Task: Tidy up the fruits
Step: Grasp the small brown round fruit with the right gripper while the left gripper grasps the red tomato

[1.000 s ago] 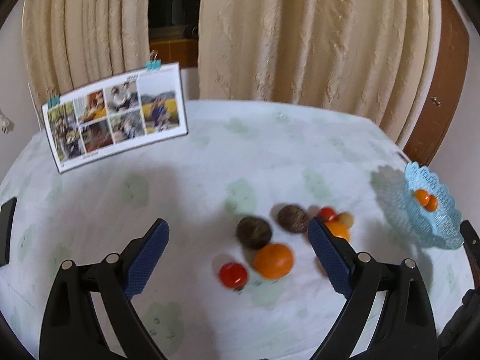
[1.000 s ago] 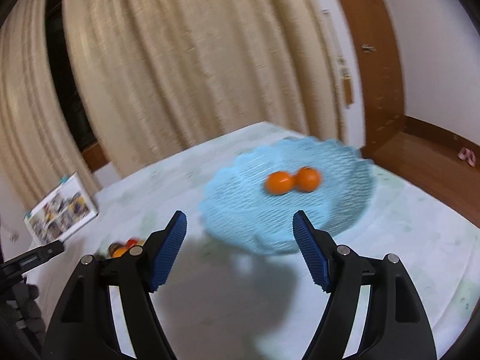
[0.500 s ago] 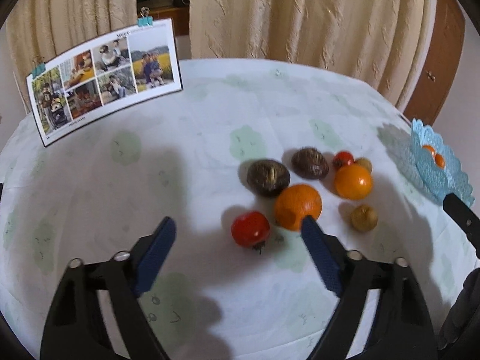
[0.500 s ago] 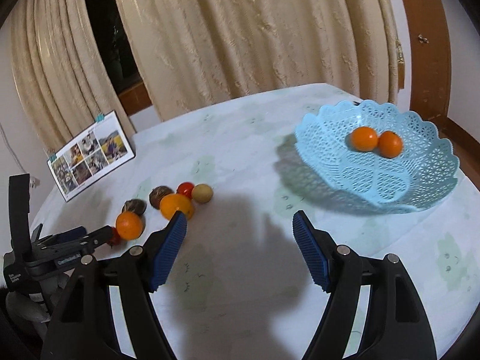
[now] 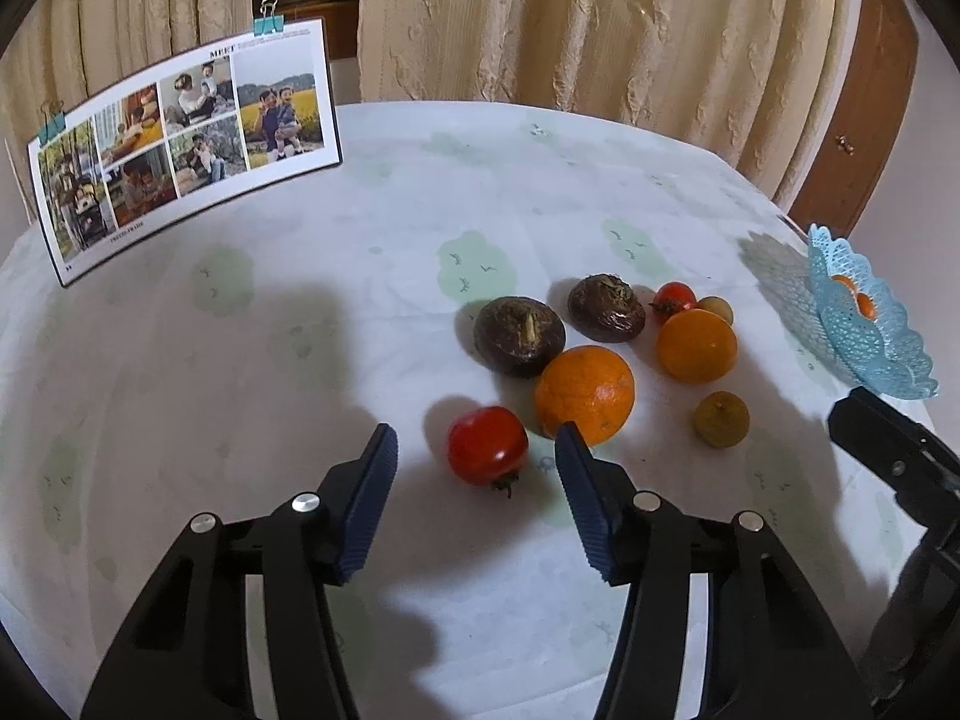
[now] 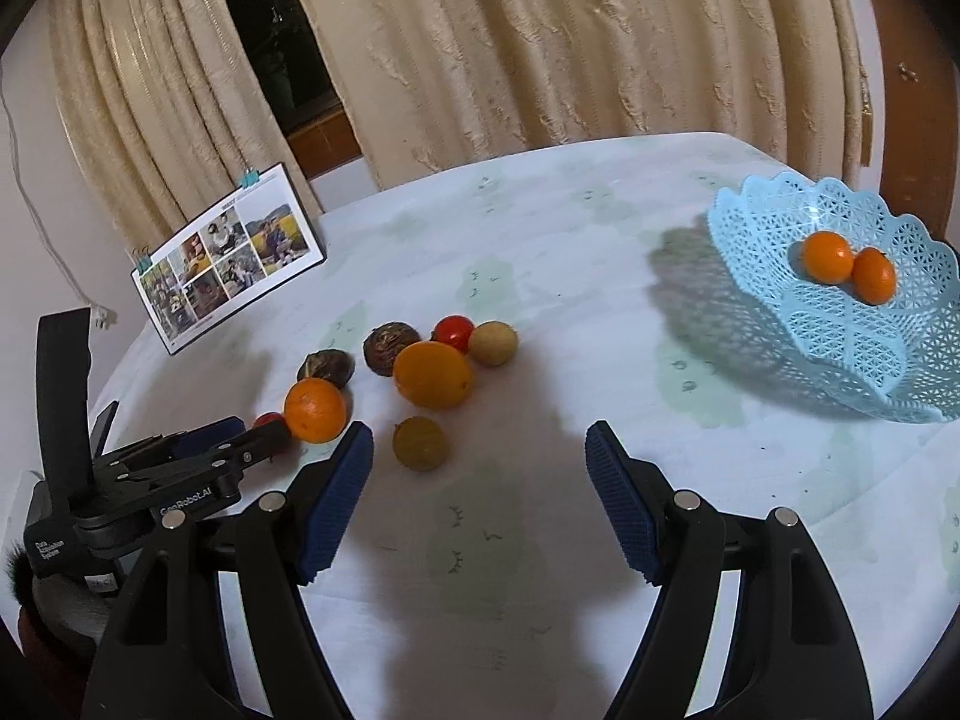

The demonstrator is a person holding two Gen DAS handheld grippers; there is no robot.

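Observation:
Loose fruit lies mid-table: a red tomato (image 5: 487, 444), two oranges (image 5: 584, 393) (image 5: 696, 345), two dark brown fruits (image 5: 519, 335) (image 5: 606, 307), a small red tomato (image 5: 674, 299) and two small tan fruits (image 5: 720, 419) (image 5: 716, 308). My left gripper (image 5: 476, 468) is open and empty, its fingers on either side of the red tomato, just short of it. My right gripper (image 6: 479, 465) is open and empty, with a tan fruit (image 6: 420, 443) just ahead of its left finger. The blue lattice basket (image 6: 852, 348) at the right holds two small oranges (image 6: 828, 256) (image 6: 873, 275).
A photo calendar (image 5: 180, 138) with clips stands at the table's back left. Beige curtains (image 5: 600, 24) hang behind the round table with its pale patterned cloth (image 5: 300, 330). A wooden door (image 5: 864, 120) is at the right. The left gripper's body (image 6: 150, 480) shows in the right wrist view.
My left gripper has moved forward and down toward the red tomato. My right gripper has swung left from the basket toward the loose fruit and come lower.

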